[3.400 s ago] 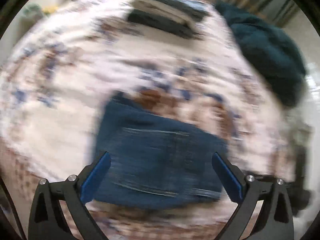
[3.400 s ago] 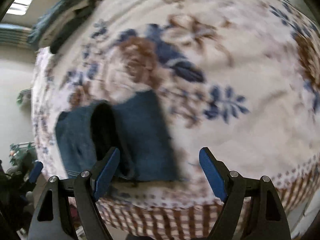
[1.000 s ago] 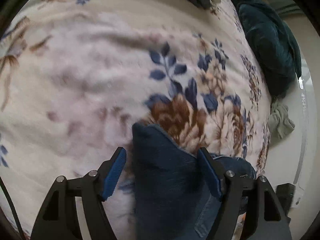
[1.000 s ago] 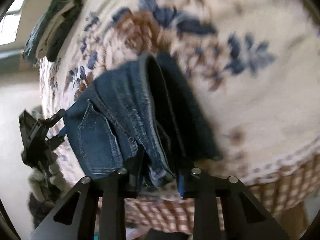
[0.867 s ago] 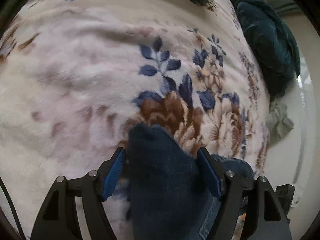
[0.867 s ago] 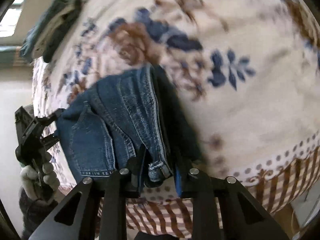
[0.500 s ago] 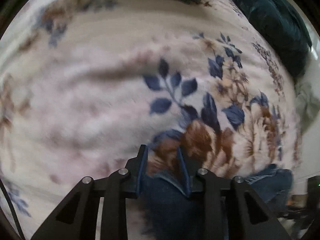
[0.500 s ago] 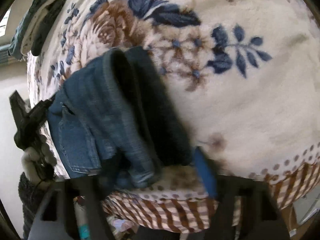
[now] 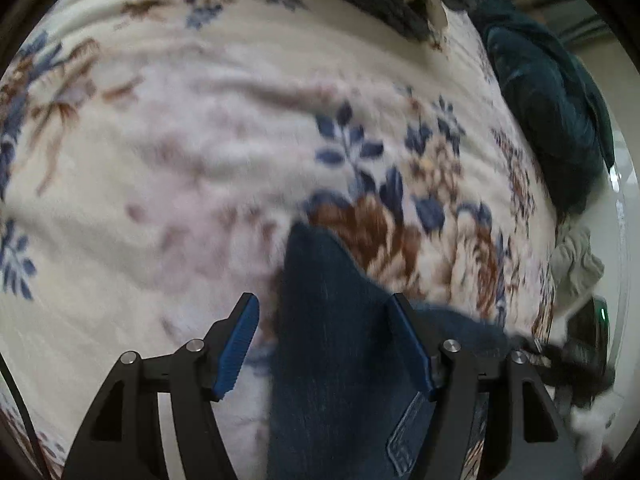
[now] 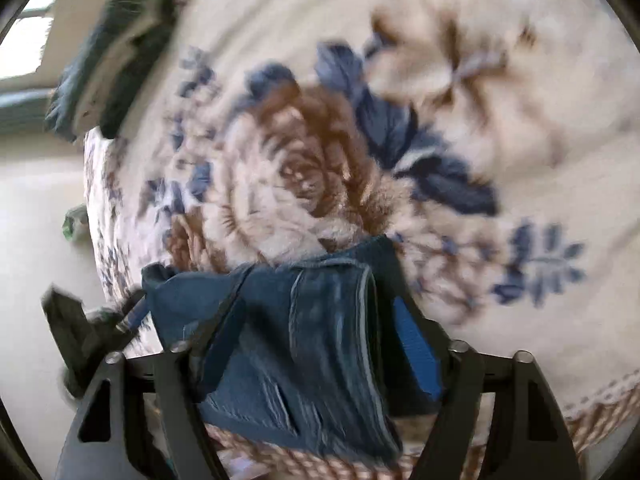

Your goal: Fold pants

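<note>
Both my tongs sit around the folded pants (image 9: 340, 360) on the bed (image 9: 160, 200): left tongs (image 9: 324, 348) just let go and are opening (not pinching), right tongs (image 10: 316, 344) closing again.

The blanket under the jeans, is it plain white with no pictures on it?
No. The blanket is cream with big brown and blue flowers and leaves printed on it, right beside the folded jeans.
</note>
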Demonstrator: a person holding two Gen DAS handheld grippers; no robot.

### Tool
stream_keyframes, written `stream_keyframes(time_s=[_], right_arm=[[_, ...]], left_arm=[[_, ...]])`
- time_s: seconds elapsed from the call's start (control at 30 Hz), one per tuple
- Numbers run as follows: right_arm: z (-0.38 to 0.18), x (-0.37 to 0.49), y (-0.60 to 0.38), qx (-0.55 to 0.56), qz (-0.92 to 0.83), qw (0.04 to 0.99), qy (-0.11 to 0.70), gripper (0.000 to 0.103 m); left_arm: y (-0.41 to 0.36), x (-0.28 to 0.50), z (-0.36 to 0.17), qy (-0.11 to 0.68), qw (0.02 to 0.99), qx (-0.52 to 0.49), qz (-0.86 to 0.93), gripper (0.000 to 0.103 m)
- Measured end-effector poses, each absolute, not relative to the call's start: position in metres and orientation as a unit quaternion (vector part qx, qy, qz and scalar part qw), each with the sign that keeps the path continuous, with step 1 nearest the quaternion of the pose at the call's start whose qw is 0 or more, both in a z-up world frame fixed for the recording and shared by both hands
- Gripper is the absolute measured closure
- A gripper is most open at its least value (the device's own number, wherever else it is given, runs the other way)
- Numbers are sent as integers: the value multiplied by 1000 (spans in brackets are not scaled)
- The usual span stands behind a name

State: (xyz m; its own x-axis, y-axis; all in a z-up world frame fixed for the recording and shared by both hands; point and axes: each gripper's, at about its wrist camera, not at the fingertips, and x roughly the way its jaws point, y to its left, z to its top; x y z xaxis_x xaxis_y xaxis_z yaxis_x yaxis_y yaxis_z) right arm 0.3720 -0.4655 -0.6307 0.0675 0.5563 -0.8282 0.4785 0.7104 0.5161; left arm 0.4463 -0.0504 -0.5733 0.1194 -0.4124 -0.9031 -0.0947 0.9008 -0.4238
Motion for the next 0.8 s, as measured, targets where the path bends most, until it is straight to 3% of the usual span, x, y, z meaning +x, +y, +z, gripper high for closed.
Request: stream_keyframes(time_s=[0.03,0.27,0.3,0.37,0.4,0.8], right_arm=[[-639,375,-467,418,39,616,667,77],[-645,386,-471,390,27,625,676,75],[-641,385,-474,400,41,618,676,71],[-637,383,-475,407,60,614,673,35],[-631,378,-479,399,67,626,667,8],[-694,344,-460,413,175,570,688,4]], left_arm=[[-55,444,-576,658,720,-190,-111,39],[-61,434,-578,661,714,-194,-127,35],[-60,432,-579,665,702,-212,-140,29],[-58,427,-579,664,688,-245,-159,8],[-57,423,-578,661,686,-258,-162,8],[-42,408,-579,622,679,-343,-183,4]])
